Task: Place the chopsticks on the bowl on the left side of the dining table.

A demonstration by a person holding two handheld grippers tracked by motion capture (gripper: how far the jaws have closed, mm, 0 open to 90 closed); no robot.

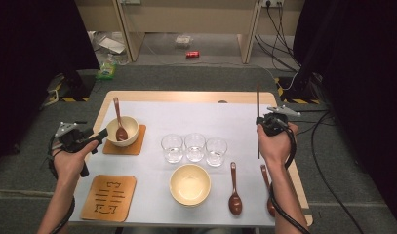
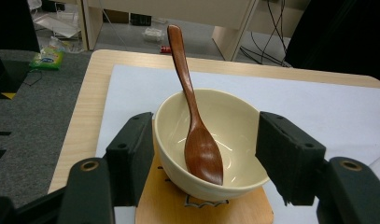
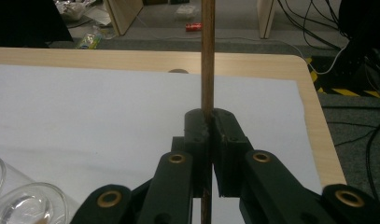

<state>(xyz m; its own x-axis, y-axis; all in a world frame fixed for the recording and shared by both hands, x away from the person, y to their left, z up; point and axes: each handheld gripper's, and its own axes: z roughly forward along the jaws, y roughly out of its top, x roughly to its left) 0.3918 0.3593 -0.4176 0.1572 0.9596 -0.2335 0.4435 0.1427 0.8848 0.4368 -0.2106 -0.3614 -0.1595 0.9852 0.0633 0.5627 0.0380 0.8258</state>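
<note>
A cream bowl (image 1: 127,127) (image 2: 234,140) stands on a wooden coaster (image 1: 135,146) at the left of the table. A brown wooden spoon (image 1: 119,122) (image 2: 197,140) leans inside it. My left gripper (image 1: 102,134) (image 2: 204,140) is open, its jaws at the bowl's near side, one on either flank. My right gripper (image 1: 267,122) (image 3: 208,121) hovers over the table's right side. It is shut on a thin wooden chopstick (image 1: 258,105) (image 3: 207,56), which stands upright through the jaws.
Three empty glasses (image 1: 195,146) line up mid-table on a white mat (image 1: 186,114). An empty cream bowl (image 1: 189,184) sits in front of them. Two brown spoons (image 1: 234,192) (image 1: 267,187) lie at the right front, and a second coaster (image 1: 109,197) at the left front.
</note>
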